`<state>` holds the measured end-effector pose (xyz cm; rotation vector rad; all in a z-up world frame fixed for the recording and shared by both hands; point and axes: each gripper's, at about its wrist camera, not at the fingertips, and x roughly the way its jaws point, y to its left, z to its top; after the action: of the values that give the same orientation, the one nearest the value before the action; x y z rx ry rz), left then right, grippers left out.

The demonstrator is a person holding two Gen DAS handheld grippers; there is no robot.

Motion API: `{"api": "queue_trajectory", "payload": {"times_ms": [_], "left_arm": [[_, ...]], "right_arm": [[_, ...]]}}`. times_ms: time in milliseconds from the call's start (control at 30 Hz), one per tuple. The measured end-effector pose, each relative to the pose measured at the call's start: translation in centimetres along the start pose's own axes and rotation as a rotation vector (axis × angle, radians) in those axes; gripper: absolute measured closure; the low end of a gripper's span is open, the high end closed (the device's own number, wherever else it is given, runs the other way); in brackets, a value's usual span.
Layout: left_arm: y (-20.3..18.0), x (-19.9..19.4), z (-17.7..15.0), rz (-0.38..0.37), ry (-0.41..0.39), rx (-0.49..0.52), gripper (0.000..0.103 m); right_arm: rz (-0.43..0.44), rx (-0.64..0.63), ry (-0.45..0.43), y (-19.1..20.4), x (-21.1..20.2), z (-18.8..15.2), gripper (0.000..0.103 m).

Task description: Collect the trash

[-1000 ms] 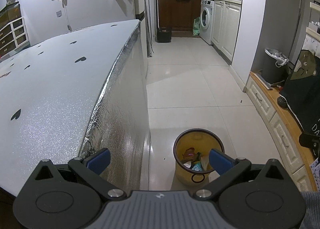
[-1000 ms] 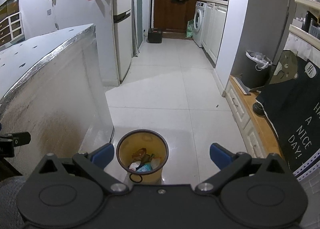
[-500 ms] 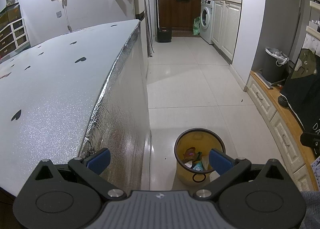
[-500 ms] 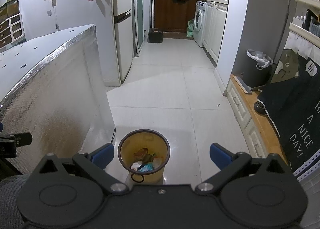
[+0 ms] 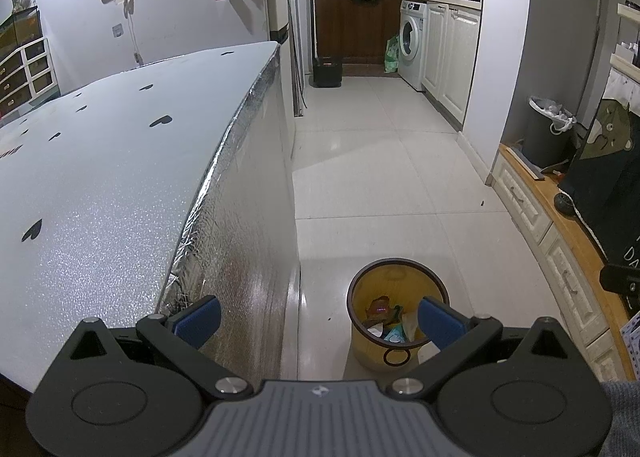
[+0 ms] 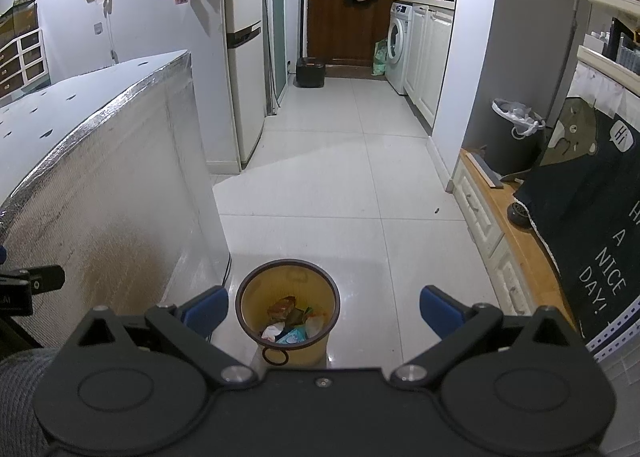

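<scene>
A small yellow waste bin (image 5: 394,313) with a dark rim stands on the tiled floor beside the table's end; it also shows in the right wrist view (image 6: 288,317). Several crumpled wrappers and papers lie inside it (image 6: 290,323). My left gripper (image 5: 318,321) is open and empty, held above the table's corner and the bin. My right gripper (image 6: 324,309) is open and empty, held high over the bin. The left gripper's side shows at the far left of the right wrist view (image 6: 28,285).
A silver foil-covered table (image 5: 100,185) with black heart marks fills the left. A tiled corridor (image 5: 380,161) leads to a fridge (image 6: 244,57), washing machine (image 5: 412,41) and brown door. A low wooden bench (image 6: 516,233) with dark cloth and a grey lined bin (image 6: 514,133) stand right.
Both views have shifted only slightly; the bin sits a touch further right in each view. Both grippers stay open and empty.
</scene>
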<state>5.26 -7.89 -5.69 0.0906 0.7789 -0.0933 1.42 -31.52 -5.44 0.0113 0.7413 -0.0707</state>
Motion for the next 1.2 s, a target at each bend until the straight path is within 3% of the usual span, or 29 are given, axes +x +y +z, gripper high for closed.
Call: {"api": "queue_trajectory", "payload": {"times_ms": [1200], "left_arm": [[-0.05, -0.16, 0.02, -0.003, -0.010, -0.006, 0.000]], "right_arm": [[-0.003, 0.002, -0.006, 0.23, -0.38, 0.01, 0.000]]}}
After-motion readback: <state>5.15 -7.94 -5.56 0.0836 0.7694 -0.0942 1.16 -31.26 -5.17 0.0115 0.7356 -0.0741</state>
